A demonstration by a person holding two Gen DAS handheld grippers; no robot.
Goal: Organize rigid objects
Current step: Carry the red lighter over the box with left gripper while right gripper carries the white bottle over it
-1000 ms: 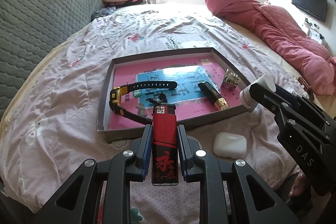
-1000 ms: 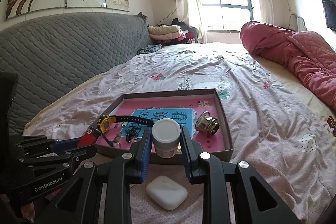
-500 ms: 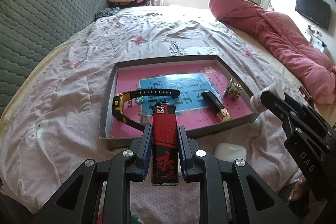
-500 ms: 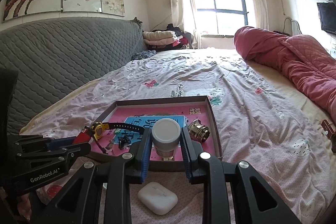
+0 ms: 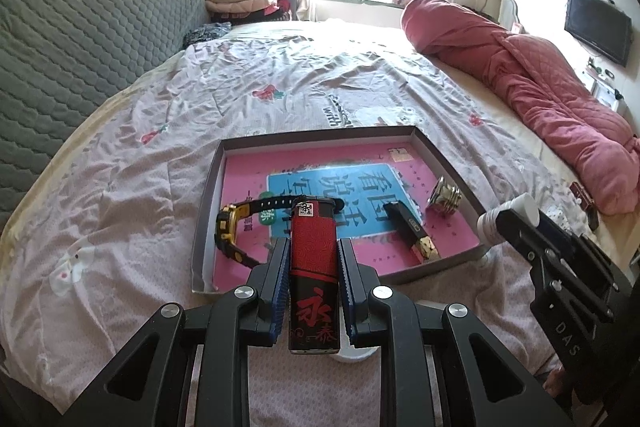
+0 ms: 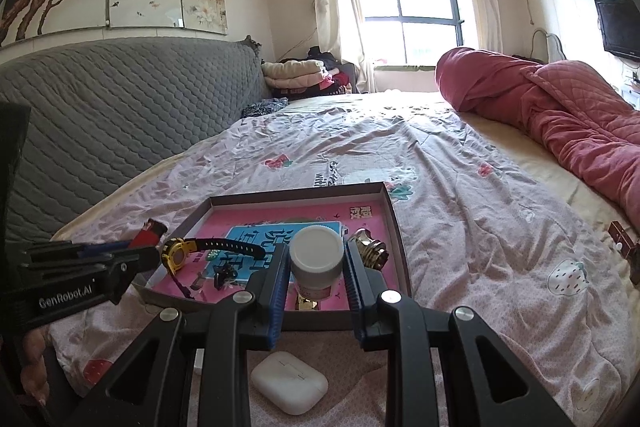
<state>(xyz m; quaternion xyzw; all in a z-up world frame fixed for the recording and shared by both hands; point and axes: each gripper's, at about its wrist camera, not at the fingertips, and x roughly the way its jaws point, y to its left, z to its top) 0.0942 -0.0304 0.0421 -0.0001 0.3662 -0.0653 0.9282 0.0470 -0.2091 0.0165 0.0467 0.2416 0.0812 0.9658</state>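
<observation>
My left gripper (image 5: 313, 247) is shut on a red and black lighter (image 5: 313, 267), held above the near edge of a shallow box tray (image 5: 200, 223) with a pink floor. My right gripper (image 6: 317, 259) is shut on a white jar (image 6: 317, 261), held over the tray's near right part; it also shows in the left wrist view (image 5: 506, 217). In the tray lie a black and yellow watch (image 5: 236, 227), a black and gold bar (image 5: 408, 227) and a brass fitting (image 5: 443, 195). A white earbud case (image 6: 289, 382) lies on the bed in front of the tray.
The tray (image 6: 394, 223) sits on a pink patterned bedsheet (image 5: 120, 187). A grey quilted headboard (image 6: 100, 131) is at the left. A rolled red quilt (image 6: 560, 131) lies along the right. A small dark object (image 6: 622, 237) lies on the sheet at the right.
Both grippers have risen and tilted up, still holding the lighter and the jar; the tray looks lower and farther. The earbud case now sits under the left gripper.
</observation>
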